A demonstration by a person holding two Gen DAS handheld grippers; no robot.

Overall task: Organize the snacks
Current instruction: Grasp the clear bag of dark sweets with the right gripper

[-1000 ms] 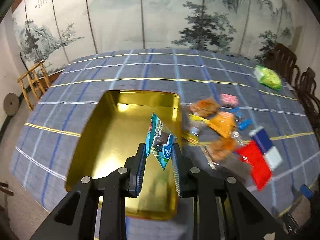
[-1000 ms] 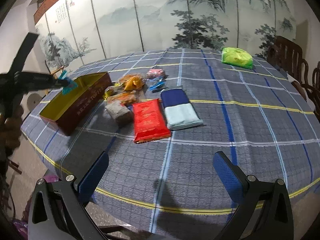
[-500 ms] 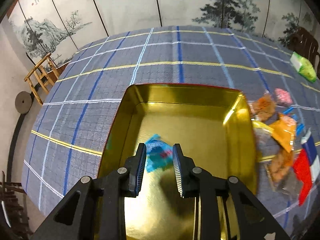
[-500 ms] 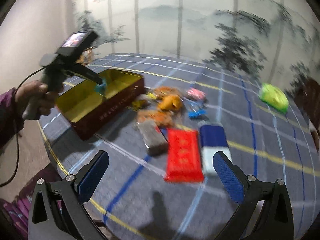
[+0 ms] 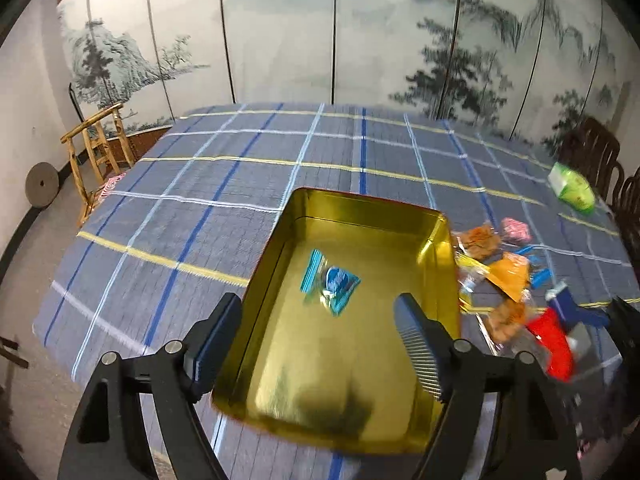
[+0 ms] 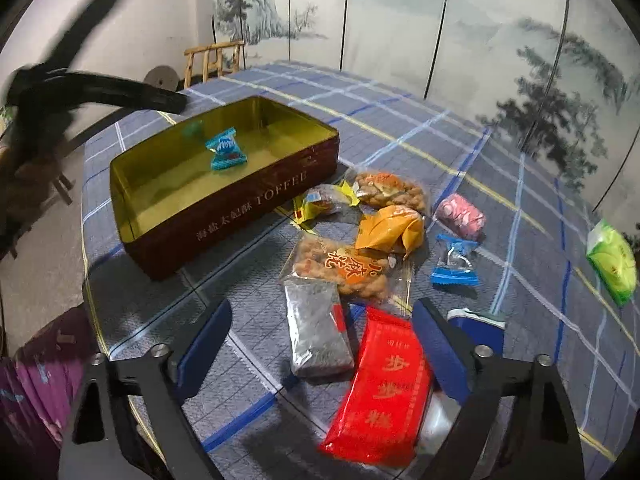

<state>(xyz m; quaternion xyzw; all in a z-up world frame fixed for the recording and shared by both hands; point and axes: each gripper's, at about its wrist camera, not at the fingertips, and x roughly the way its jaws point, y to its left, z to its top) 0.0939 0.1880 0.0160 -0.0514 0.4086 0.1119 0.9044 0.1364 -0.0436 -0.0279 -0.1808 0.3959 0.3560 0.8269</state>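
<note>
We've got matte black frames on the left gripper (image 5: 318, 336) and right gripper (image 6: 322, 344), silver screws at the joints, and blue ribbed finger pads (image 5: 418, 346).

Snacks spread beside an open toffee tin on a plaid-covered desk (image 6: 460, 148)

The right gripper (image 6: 320, 344) hovers with fingers (image 6: 204, 336) spread wide over a grey packet (image 6: 318, 334) and a red packet (image 6: 380, 396). A blue-wrapped candy (image 6: 225, 154) lies inside the gold-lined tin (image 6: 248, 196). The left gripper (image 6: 176, 102), blurred, hangs above the tin's far side. A green pack (image 6: 612, 262) sits well apart.
</note>
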